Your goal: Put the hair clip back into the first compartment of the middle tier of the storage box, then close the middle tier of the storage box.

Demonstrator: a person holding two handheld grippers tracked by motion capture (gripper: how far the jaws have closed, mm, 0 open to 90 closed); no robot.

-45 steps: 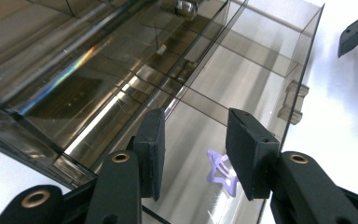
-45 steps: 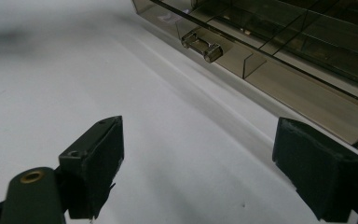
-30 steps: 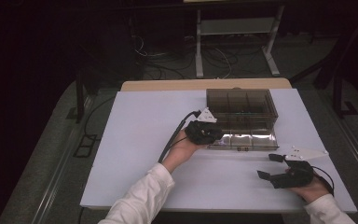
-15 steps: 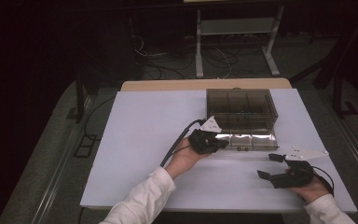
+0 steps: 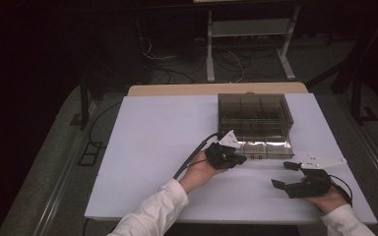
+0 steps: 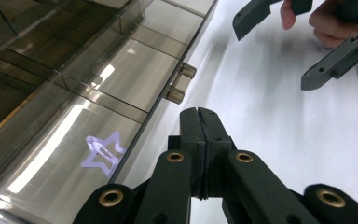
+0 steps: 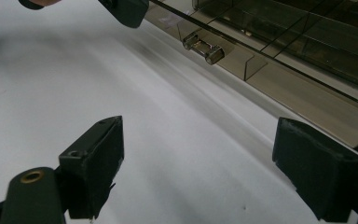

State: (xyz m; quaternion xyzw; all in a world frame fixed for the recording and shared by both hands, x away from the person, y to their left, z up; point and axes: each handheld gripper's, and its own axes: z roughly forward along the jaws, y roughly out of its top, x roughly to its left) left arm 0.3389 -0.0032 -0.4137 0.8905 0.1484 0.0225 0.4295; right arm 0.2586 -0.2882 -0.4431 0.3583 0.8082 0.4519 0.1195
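Contents of the smoked compartment box (image 5: 255, 118) indistinct; box cut by frame edges in both gripper views.

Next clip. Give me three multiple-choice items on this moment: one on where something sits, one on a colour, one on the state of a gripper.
1. Where does the compartment box sit on the table?
A. far right part
B. near left corner
C. hanging off the near edge

2. What colour is the star mark on the box's lid?
A. red
B. pale purple
C. green

3. How do the left gripper's jaws stand?
A. wide apart
B. closed together, holding nothing
C. clamped on the latch

Key: 1 A, the high view shows it toward the far right; 2 B, the left gripper view shows a pale purple star; 3 B, there the jaws meet with nothing between them, beside the box.
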